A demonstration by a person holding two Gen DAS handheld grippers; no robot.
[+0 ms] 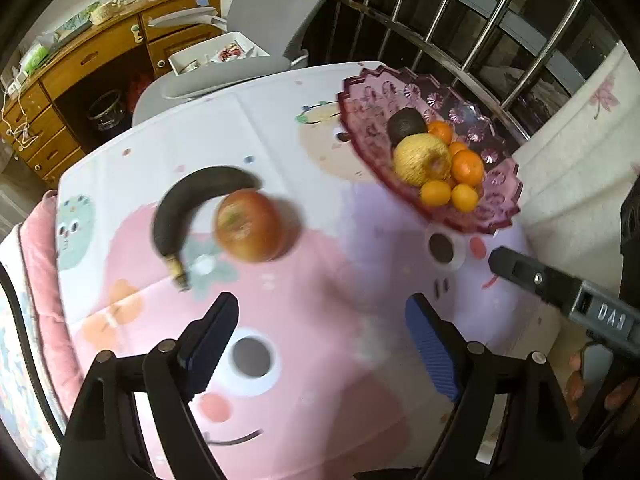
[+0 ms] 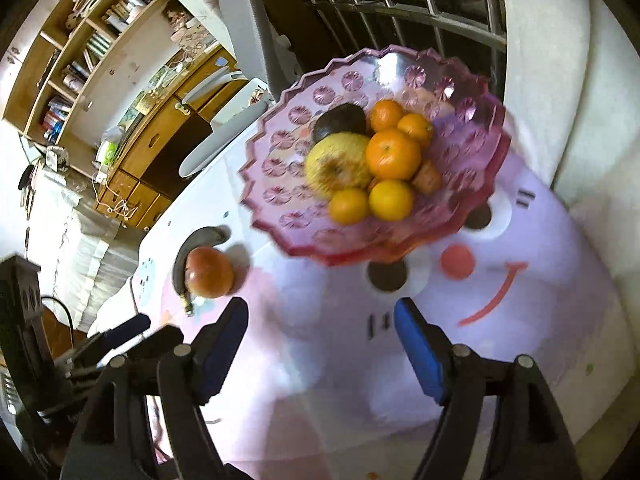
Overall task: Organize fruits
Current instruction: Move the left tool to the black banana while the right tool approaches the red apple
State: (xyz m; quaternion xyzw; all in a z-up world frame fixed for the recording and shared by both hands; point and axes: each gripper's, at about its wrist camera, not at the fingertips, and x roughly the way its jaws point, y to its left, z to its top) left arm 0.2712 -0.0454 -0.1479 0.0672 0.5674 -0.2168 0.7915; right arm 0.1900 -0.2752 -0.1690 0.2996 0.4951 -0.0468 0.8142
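In your left wrist view, your left gripper (image 1: 320, 328) hangs over the counter (image 1: 340, 240) with its jaws spread and nothing between them. The apple (image 1: 250, 226) sits at about 11 o'clock from the fingertips, and the blackened banana (image 1: 188, 216) curls around its far-left side, touching or nearly so. The pink glass bowl (image 1: 360, 120) stands at 1 o'clock, already holding oranges (image 1: 466, 166), a yellow fruit (image 1: 420, 158) and a dark one (image 1: 406, 122).

In your right wrist view, your right gripper (image 2: 320, 340) is likewise spread and empty. The bowl sits at 12 o'clock, well ahead; the apple and banana lie at 10 o'clock.

The apple is probably firm, fairly heavy and smooth, so pinch it across its widest middle. The banana looks overripe and soft; take it mid-body with light pressure, not by the stem. The bowl looks fragile, so set fruit in gently.
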